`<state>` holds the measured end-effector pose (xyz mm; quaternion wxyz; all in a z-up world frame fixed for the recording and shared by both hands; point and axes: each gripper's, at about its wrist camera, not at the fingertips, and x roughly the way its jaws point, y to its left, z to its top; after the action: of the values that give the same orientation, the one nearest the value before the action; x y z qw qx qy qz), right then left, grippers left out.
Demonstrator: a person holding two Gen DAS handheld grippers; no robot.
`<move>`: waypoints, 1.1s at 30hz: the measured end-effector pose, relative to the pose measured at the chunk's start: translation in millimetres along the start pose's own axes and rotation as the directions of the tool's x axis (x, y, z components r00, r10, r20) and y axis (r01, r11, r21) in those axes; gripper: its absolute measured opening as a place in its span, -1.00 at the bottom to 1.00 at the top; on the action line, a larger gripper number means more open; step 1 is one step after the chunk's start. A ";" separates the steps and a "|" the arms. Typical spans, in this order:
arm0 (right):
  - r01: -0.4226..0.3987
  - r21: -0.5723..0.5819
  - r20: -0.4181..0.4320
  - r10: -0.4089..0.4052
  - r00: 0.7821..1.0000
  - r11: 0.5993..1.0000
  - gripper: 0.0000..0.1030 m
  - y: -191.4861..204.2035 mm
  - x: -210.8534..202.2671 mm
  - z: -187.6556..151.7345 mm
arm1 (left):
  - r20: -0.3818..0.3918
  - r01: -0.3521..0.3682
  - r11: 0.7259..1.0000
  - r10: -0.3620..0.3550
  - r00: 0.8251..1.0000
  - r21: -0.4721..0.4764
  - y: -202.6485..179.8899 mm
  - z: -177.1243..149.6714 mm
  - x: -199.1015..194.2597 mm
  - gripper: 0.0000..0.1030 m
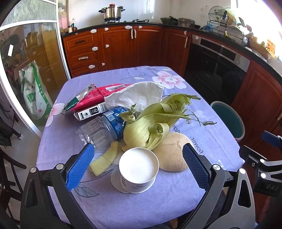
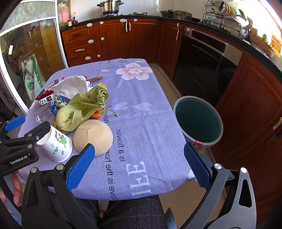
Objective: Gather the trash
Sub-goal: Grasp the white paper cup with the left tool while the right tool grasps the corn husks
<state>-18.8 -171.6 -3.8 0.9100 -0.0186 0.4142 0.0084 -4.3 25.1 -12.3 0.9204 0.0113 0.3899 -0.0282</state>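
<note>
Blue pads (image 1: pixel 80 164) of the left gripper (image 1: pixel 138 163) are standing wide apart around the tipped cup (image 1: pixel 138 171); closing carelessly risks crushing it or nudging the coconut (image 1: pixel 171 155) touching it. Right gripper (image 2: pixel 138 163) is hanging apart and empty past the coconut (image 2: pixel 93 134), bin (image 2: pixel 198 121) waiting beyond.

Lilac flowered tablecloth (image 2: pixel 141 123), teal-lined grey bin (image 2: pixel 198 121), blue fingers (image 1: pixel 80 165)

We record: reddish wooden cabinets (image 1: pixel 116 47) beneath a dark counter, a steel pot (image 1: pixel 111 12) on the hob, a built-in oven (image 2: pixel 206 59), a loaded dish rack (image 1: pixel 225 26), a glass sliding door (image 1: pixel 30 70), pale floor tiles (image 2: pixel 169 84), and strong daylight at right.
</note>
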 end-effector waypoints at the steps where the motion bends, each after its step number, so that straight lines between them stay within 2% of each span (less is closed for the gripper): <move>1: 0.000 -0.003 -0.003 0.000 1.000 1.000 0.88 0.4 0.8 -0.3 | -0.004 0.005 1.000 -0.005 1.000 0.002 4.0 -1.1 0.7 0.94; 5: 0.005 -0.008 -0.012 -0.005 1.000 1.000 0.88 1.4 4.6 -1.0 | -0.015 -0.003 1.000 0.003 1.000 0.020 21.7 -10.8 2.0 0.94; 8: 0.004 -0.002 -0.020 -0.004 1.000 1.000 0.88 1.4 9.7 -1.2 | -0.050 0.034 0.999 -0.032 0.998 0.030 30.1 -22.3 4.9 0.94; 13: -0.010 -0.014 -0.050 0.009 0.999 1.000 0.88 8.6 25.0 -0.3 | -0.120 0.113 0.993 -0.108 0.987 0.035 23.9 -32.8 25.4 0.94; 19: -0.070 -0.019 -0.094 0.068 0.993 0.997 0.88 20.1 45.5 6.7 | -0.154 0.121 0.992 -0.112 0.982 0.047 9.6 -28.9 54.2 0.94; 20: -0.095 -0.015 -0.097 0.093 0.991 0.995 0.88 22.2 48.6 9.2 | -0.151 0.127 0.991 -0.119 0.981 0.043 9.6 -29.0 55.2 0.81; 21: -0.112 -0.014 -0.103 0.110 0.989 0.994 0.88 24.9 52.1 12.0 | -0.148 0.133 0.990 -0.126 0.981 0.039 10.5 -28.8 55.3 0.46; 23: -0.154 -0.013 -0.115 0.151 0.982 0.988 0.88 31.8 58.8 17.9 | -0.152 0.127 0.991 -0.120 0.981 0.037 14.1 -28.6 55.0 0.08; 26: -0.212 -0.023 -0.133 0.207 0.969 0.977 0.88 46.8 68.9 28.2 | -0.130 0.130 0.991 -0.123 0.984 0.045 23.3 -27.0 43.6 0.05; 29: -0.288 -0.040 -0.159 0.279 0.947 0.957 0.88 67.3 79.5 38.7 | -0.115 0.117 0.992 -0.111 0.987 0.047 38.8 -21.5 32.0 0.05; 33: -0.334 -0.084 -0.183 0.315 0.931 0.939 0.88 97.3 91.3 51.1 | -0.105 0.105 0.994 -0.108 0.989 -0.028 73.8 -12.5 24.3 0.06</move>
<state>76.7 -72.3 -41.8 0.8555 -0.0020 0.4853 0.1808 8.1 98.3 -38.5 0.8956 -0.0182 0.4386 -0.0724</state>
